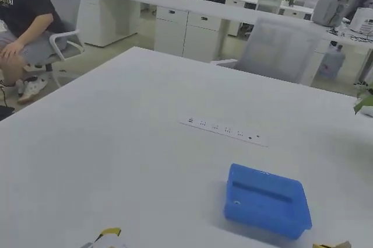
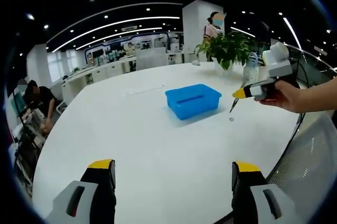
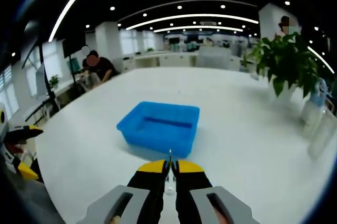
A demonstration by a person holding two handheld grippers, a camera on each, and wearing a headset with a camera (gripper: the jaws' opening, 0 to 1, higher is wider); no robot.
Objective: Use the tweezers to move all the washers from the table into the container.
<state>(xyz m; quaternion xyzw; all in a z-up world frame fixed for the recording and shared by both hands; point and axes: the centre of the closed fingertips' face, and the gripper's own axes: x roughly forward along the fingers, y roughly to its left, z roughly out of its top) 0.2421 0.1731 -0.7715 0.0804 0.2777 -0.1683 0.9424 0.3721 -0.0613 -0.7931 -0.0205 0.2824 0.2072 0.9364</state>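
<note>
Head view: looks down on a white table [image 1: 116,160] and finds the blue container [image 1: 267,201] low and right. Catches a gripper [image 1: 109,233] by its yellow tip at the bottom edge, too little to tell apart or together.

Left gripper view: holds the left gripper [image 2: 174,167] low at the table's near edge, jaws spread wide on nothing. Adds, right of the container, a hand [image 2: 287,96] carrying the right gripper [image 2: 241,93], with tweezers [image 2: 233,105] slanting down toward a speck [image 2: 231,119] on the table, too small to name.

Right gripper view: shows those jaws pressed together on the tweezers, thin tip aimed at the container's near wall.
</note>
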